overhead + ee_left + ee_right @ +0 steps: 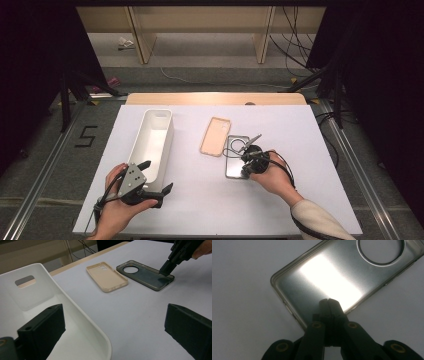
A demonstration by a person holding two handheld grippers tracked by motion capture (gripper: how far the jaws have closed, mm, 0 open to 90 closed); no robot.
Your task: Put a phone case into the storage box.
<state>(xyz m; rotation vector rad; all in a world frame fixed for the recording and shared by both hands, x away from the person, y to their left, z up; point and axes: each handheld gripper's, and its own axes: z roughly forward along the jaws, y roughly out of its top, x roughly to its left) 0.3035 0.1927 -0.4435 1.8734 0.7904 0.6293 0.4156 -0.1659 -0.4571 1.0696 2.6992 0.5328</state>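
The white bin (pixel 152 142) is standing lengthwise at the left, walling off that side. The beige case (pixel 216 136) and the grey case (pixel 236 156) are lying close together at the centre. Bare table (pixel 200 197) is lying open between bin and cases, along the near edge, and across the far right.

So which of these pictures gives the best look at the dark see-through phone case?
The left gripper view: the whole dark case lies in sight at a slant, round camera hole included, with the right tool tip down on its edge. The right gripper view shows part of it close up, under glare. In the high view it is small and partly behind the hand.
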